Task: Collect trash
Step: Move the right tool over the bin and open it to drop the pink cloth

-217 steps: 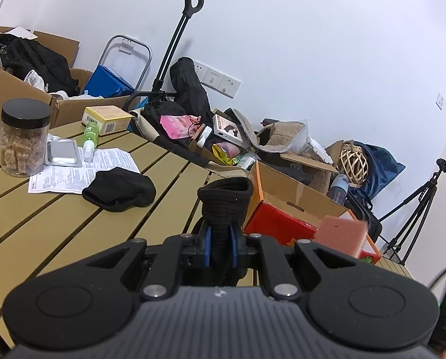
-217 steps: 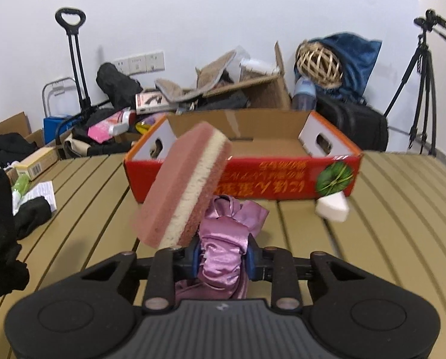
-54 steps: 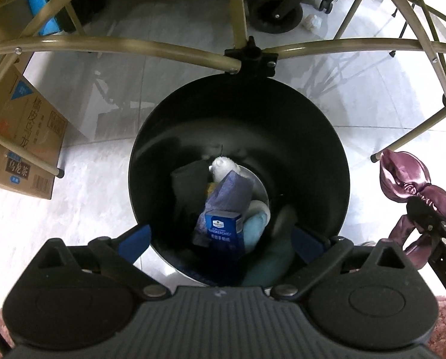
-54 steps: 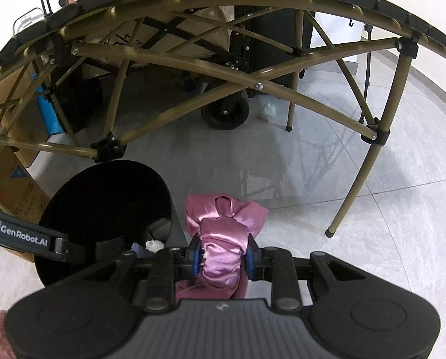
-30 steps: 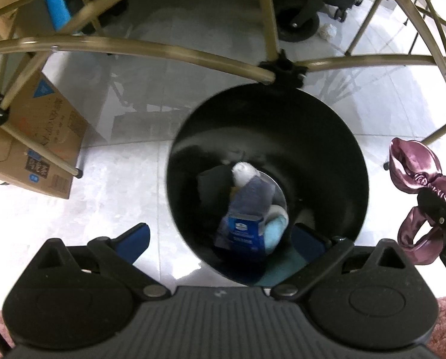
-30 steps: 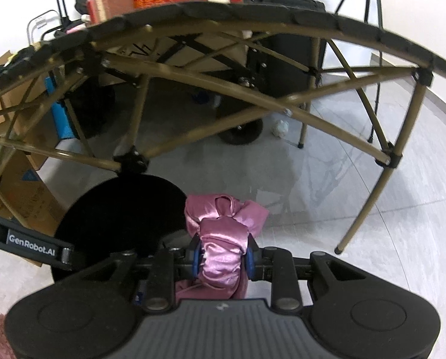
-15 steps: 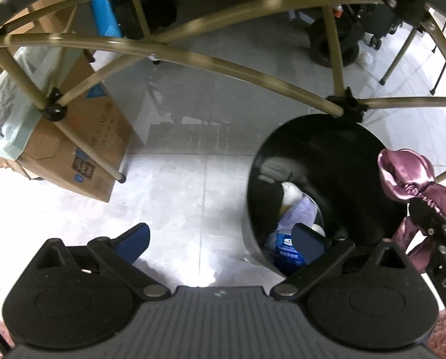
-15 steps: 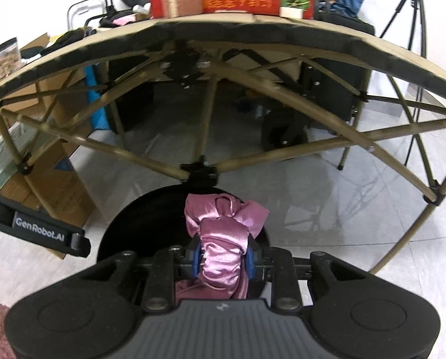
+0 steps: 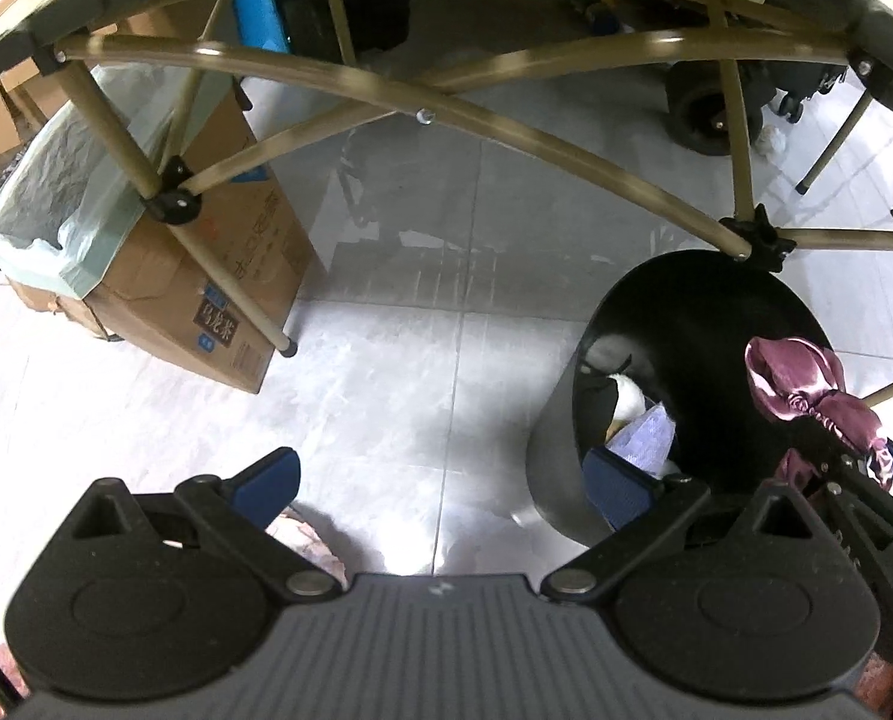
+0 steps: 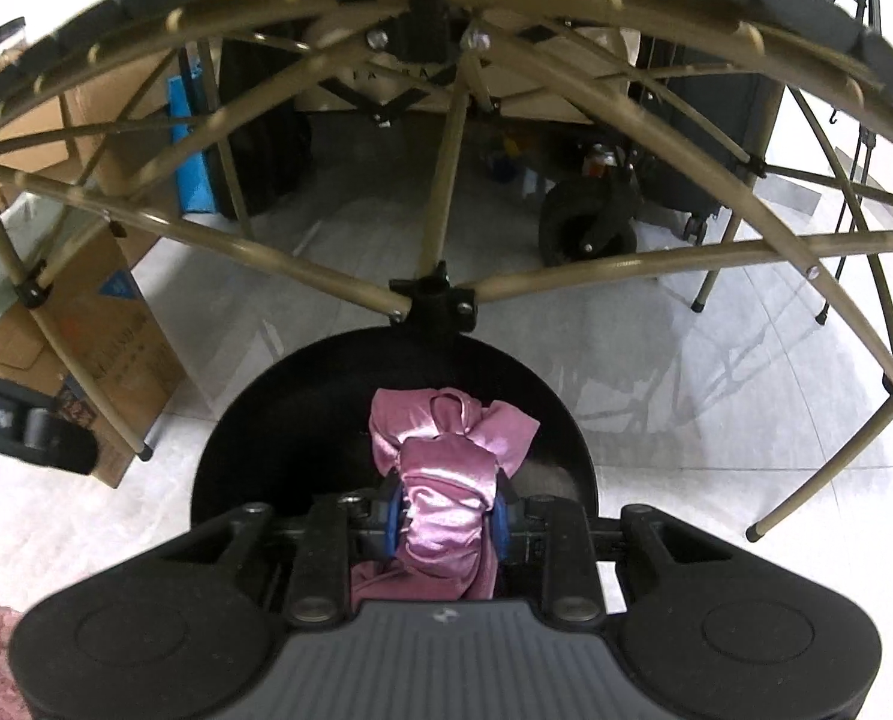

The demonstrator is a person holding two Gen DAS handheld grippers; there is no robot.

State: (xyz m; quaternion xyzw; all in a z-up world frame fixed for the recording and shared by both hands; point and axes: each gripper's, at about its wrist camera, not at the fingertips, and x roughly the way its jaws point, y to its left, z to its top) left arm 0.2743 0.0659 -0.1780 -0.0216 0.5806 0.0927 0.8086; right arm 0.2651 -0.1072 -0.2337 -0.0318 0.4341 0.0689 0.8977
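Worktop frame (image 10: 596,276): folding legs arch over the far side of the bin.
Bin (image 10: 248,420): black, on the floor under the worktop edge, right of a lined cardboard box (image 9: 146,276); already holds several pieces of trash (image 9: 638,420).
Right hand-held gripper (image 10: 446,516): your jaws are clamped on the pink satin scrunchie (image 10: 446,456), held over the bin mouth.
Left hand-held gripper (image 9: 440,480): jaws wide apart, nothing in them, left of the bin.
Progress: scrunchie not dropped yet; release it next, I'd judge.
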